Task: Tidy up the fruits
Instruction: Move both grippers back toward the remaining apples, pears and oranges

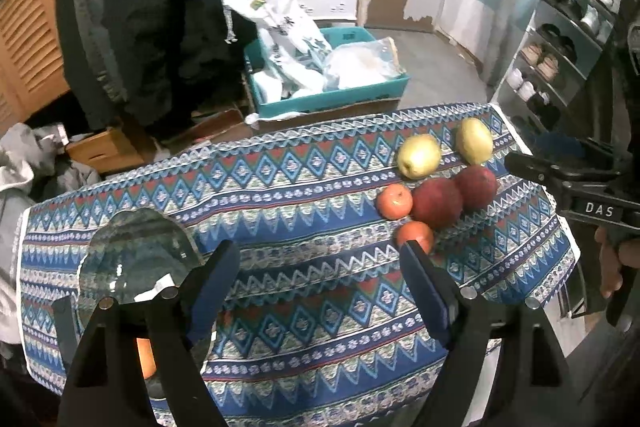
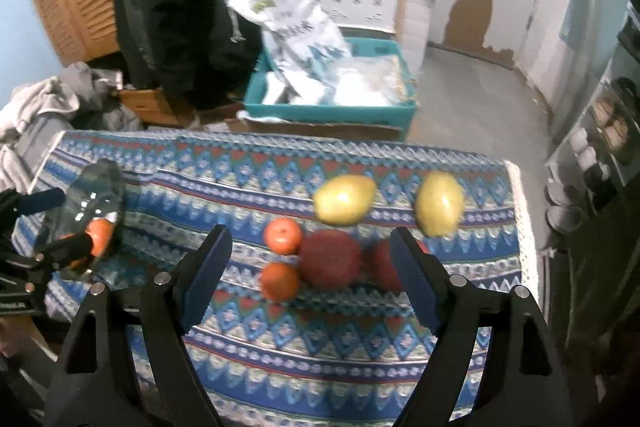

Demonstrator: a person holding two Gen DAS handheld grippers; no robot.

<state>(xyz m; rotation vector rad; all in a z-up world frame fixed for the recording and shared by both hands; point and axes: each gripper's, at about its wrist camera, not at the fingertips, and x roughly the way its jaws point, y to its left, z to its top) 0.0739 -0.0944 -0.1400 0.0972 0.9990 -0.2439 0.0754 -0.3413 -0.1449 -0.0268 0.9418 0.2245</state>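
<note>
Hovering above the patterned tablecloth [image 1: 320,307], the left gripper [image 1: 320,263] is held with its jaws spread wide and nothing between them. Its fingers point across the table, tilted downward. At about 8 o'clock of it a clear glass bowl [image 1: 136,259] is seen, partly hidden behind the left finger; an orange [image 2: 98,235] lies inside it, better seen from the right wrist view.

The right gripper [image 2: 312,247] is likewise carried wide open and empty above the cloth, angled down toward the fruit cluster. Between its fingertips, toward 12 o'clock, two small oranges [image 2: 282,235] sit one behind the other, touching or nearly touching a dark red apple [image 2: 330,263]; a second red apple [image 2: 380,263] lies just beside the first, partly hidden by the right finger. Farther out, at 12 to 1 o'clock, two yellow-green pears [image 2: 344,199] rest apart from each other near the table's far edge.

In the left wrist view the right gripper is seen entering at 3 o'clock, gripped by a hand [image 1: 612,259] — the fruit lies between it and the table's middle. Beyond the table a teal crate [image 1: 332,95] stands on the floor.
</note>
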